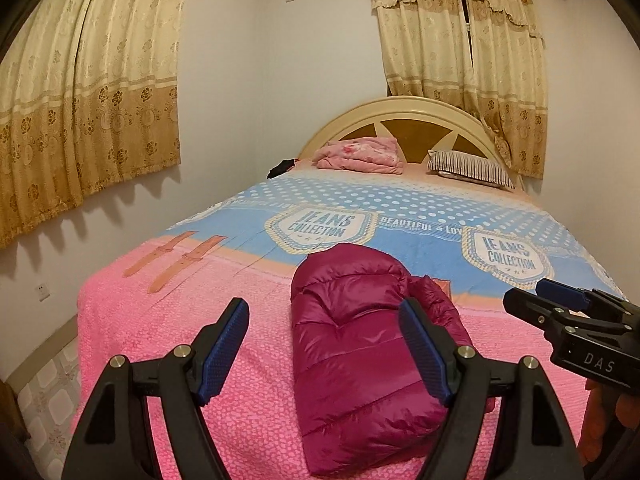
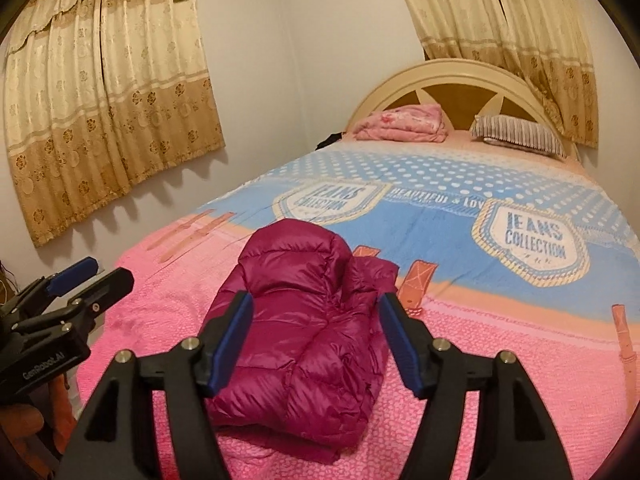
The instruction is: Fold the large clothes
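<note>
A magenta puffer jacket (image 1: 360,340) (image 2: 304,340) lies folded into a compact bundle on the pink end of the bedspread (image 1: 168,320) (image 2: 500,360). My left gripper (image 1: 324,308) hovers above and in front of the bundle, open, with nothing between its blue pads (image 1: 224,344). My right gripper (image 2: 316,298) is also open and empty, held just above the jacket's near end. Each gripper shows in the other's view: the right gripper (image 1: 536,298) at the right edge, the left gripper (image 2: 106,274) at the left edge. Neither touches the jacket.
The bed fills the room's middle, with an arched headboard (image 1: 420,116) at the far end. A folded pink blanket (image 1: 360,154) and a striped pillow (image 1: 472,168) lie by it. Curtains (image 1: 80,100) hang on the left wall; tiled floor (image 1: 48,400) runs along the bed's left side.
</note>
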### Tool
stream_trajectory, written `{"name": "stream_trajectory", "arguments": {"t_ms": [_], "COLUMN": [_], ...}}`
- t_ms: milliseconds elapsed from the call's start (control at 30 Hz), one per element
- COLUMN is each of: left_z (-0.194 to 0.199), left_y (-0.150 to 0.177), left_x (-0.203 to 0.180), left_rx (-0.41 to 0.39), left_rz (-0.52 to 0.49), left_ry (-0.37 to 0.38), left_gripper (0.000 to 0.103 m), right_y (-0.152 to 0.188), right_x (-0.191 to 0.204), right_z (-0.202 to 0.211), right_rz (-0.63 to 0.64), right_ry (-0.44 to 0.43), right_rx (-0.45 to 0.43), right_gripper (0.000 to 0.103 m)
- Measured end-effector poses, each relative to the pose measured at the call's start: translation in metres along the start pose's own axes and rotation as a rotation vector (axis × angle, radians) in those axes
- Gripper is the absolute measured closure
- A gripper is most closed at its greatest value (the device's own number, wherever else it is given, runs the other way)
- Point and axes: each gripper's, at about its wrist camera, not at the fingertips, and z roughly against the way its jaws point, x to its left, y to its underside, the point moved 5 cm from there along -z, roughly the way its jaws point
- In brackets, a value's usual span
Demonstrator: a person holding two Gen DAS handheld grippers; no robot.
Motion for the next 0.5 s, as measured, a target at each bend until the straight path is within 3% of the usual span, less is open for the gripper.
{"name": "stream_trajectory", "arguments": {"t_ms": [500], "left_z": [0.0001], "left_y": [-0.0005], "left_x": [0.0057], "left_rx": [0.002], "left_rz": [0.018], "left_ry": [0.005], "left_gripper": [0.025], "right_y": [0.0047], "right_x": [0.0074], "right_z": [0.0078], "right_rz": [0.016], "right_ry": [-0.006], "right_rx": [0.000], "right_gripper": [0.034]}}
